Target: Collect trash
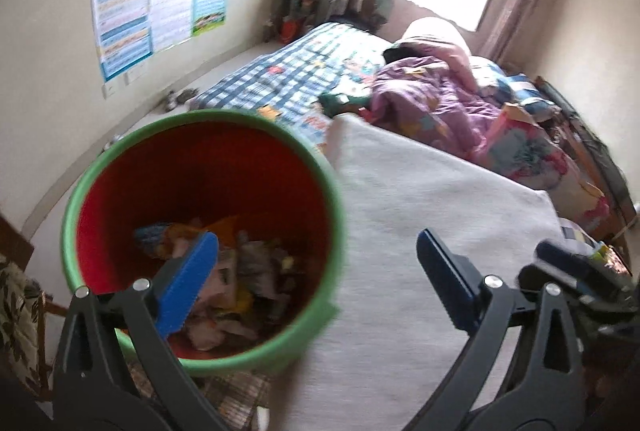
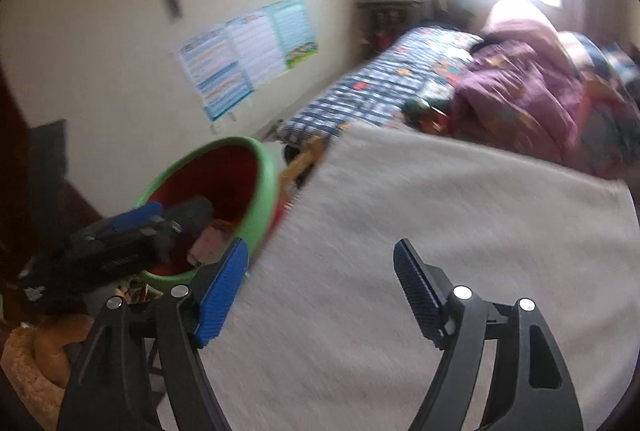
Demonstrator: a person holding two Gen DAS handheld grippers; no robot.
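Both grippers are standing wide, holding nothing: left gripper (image 1: 316,271) hovering beside the bin (image 1: 200,175), right gripper (image 2: 320,275) over the grey cloth (image 2: 440,251). Deposit apparently done; next, locating further trash.

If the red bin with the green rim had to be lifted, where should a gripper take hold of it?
Probably the green rim of the bin, on its side nearest the white-covered surface, coming from above: the bin stands upright with an open mouth, so one finger fits inside and one outside. Trash lies low.
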